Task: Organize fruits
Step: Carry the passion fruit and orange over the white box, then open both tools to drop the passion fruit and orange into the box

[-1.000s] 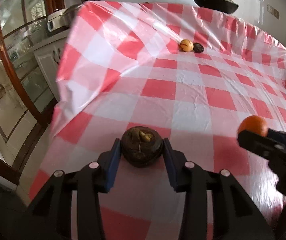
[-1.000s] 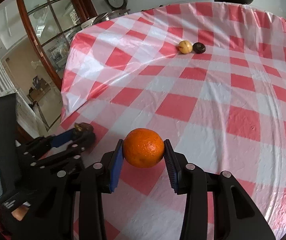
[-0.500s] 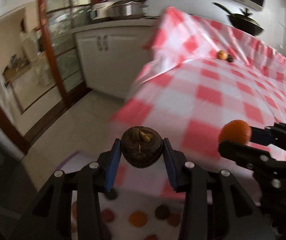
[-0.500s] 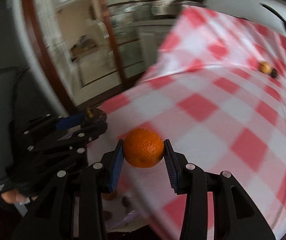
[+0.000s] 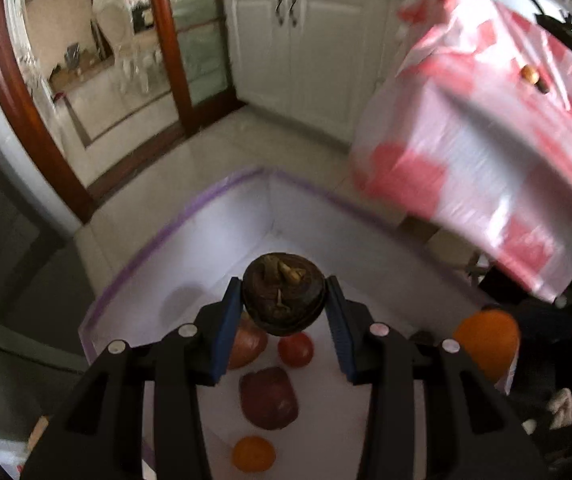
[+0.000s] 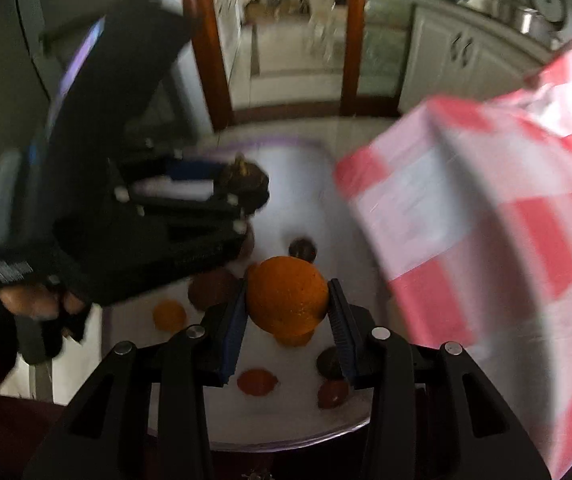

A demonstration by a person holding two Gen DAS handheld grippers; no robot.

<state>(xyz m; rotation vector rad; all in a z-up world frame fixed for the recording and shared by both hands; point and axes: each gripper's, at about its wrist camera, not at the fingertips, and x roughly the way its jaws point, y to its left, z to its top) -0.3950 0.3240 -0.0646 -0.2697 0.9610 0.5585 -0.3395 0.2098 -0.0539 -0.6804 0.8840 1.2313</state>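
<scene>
Both fruits swung from tablecloth point(image 5: 486, 152) over bin point(image 5: 189, 216), clamped.

The tablecloth point(image 5: 486, 148) is red-and-white checked. The bin point(image 5: 189, 216) is white with a purple rim. One held fruit point(image 5: 283, 298) is dark brown, the other point(image 6: 286, 298) orange.

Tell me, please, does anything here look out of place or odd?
Mostly no. Two fruits lie on the checked tablecloth, apart from the fruit in the white bin on the floor. The left gripper holds a dark fruit and the right gripper an orange above it.
</scene>
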